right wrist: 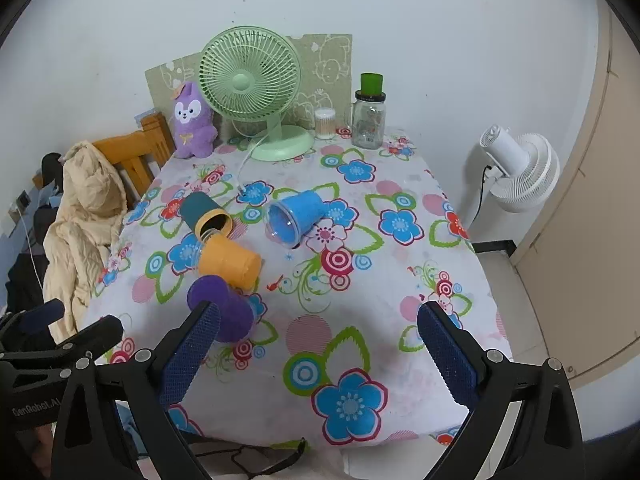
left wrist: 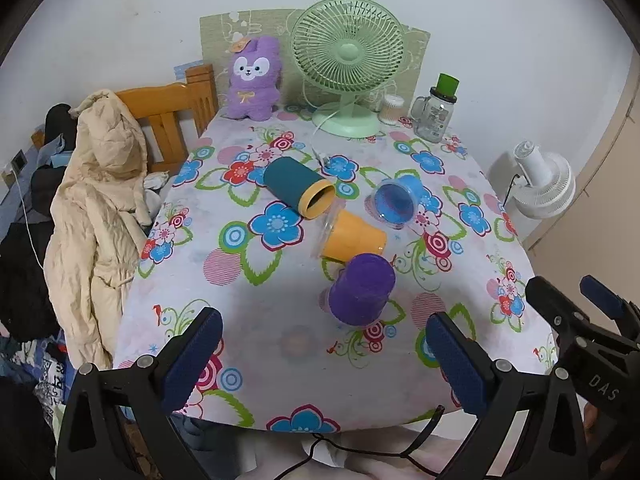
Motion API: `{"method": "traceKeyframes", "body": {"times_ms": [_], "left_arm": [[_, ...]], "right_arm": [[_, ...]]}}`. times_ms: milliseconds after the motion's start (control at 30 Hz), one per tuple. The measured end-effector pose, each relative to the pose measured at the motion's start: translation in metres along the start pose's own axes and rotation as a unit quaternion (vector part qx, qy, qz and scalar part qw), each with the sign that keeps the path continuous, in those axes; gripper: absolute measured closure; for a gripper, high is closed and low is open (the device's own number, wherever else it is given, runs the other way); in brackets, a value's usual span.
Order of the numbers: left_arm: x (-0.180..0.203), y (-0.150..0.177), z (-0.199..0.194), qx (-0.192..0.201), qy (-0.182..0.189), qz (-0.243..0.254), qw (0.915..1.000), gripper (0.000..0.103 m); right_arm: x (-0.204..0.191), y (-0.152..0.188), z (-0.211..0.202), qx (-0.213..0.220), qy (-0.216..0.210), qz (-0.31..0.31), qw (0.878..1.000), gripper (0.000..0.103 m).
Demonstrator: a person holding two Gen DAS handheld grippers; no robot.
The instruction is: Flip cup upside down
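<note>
A: Both grippers checked. Left gripper (left wrist: 324, 354): jaws spread wide, nothing between the pads. Right gripper (right wrist: 318, 354): same, jaws apart, empty. Each hovers over the near edge of the flowered tablecloth (left wrist: 280, 360).

B: Cups relative to them?

A: Four, all within reach ahead. Purple cup (left wrist: 362, 290) is closest, just ahead of the left gripper and slightly toward its right finger; it stands mouth down. From the right wrist view the purple cup (right wrist: 224, 306) sits just beyond the right gripper's left fingertip, partly hidden by that pad.

B: And behind it?

A: Orange cup (left wrist: 354, 238) lies on its side just past the purple one, near or touching it; I cannot tell which. Teal cup (left wrist: 298, 186) with a yellow rim lies on its side farther ahead and left, mouth facing the grippers. Blue cup (left wrist: 396, 198) lies tipped farther ahead and right, mouth toward the grippers.

B: Far end?

A: Green desk fan (left wrist: 346, 60), purple plush rabbit (left wrist: 254, 78), glass jar (left wrist: 436, 110) with green lid. Cream jacket (left wrist: 100, 208) drapes a wooden chair to the left of the table.
</note>
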State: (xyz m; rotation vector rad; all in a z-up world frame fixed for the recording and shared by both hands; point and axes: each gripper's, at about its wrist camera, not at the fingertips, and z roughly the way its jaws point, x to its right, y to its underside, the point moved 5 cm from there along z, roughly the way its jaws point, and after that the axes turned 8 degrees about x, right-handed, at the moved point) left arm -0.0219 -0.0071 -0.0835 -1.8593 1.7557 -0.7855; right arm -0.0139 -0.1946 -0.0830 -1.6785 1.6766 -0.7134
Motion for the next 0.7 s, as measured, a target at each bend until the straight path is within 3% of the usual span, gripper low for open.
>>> {"method": "traceKeyframes", "body": {"times_ms": [700], "left_arm": [[0.0068, -0.0005, 0.0017, 0.0, 0.007, 0.01, 0.9999, 0.0]], "right_arm": [[-0.0034, 0.0025, 0.0019, -0.008, -0.001, -0.009, 1.0, 0.003]]}}
